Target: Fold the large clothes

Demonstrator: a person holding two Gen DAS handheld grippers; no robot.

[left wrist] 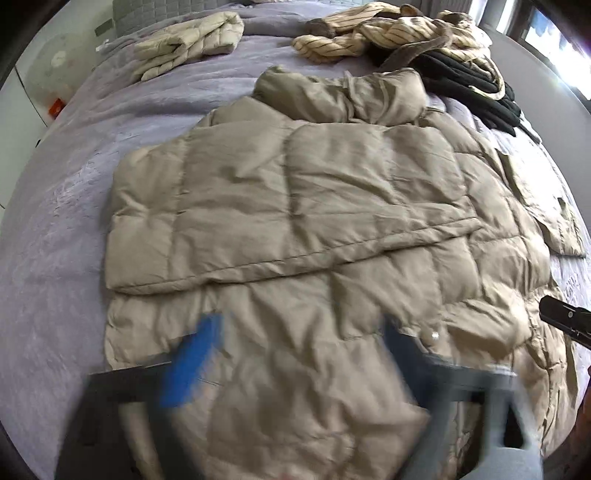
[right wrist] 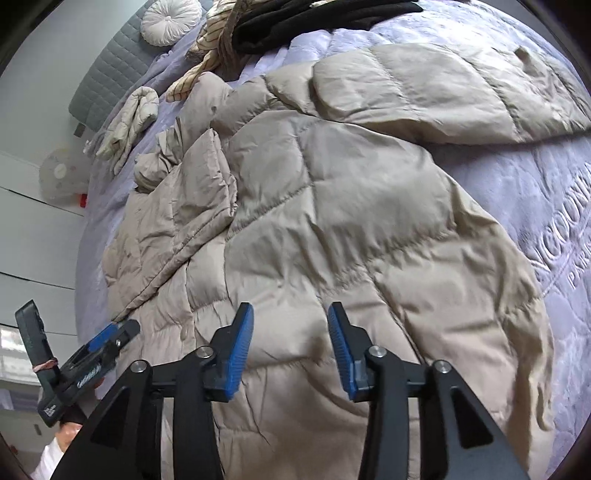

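Observation:
A large beige puffer jacket lies spread on a lilac bed cover, with its left sleeve folded across its body. It also fills the right wrist view, where the other sleeve stretches out to the upper right. My left gripper is blurred by motion, open and empty over the jacket's hem; it also shows at the left of the right wrist view. My right gripper is open and empty just above the jacket's lower part. Its tip shows at the right edge of the left wrist view.
A folded cream puffer lies at the far left of the bed. A striped cream garment and a black garment are piled at the far right. A round white cushion rests against the grey headboard.

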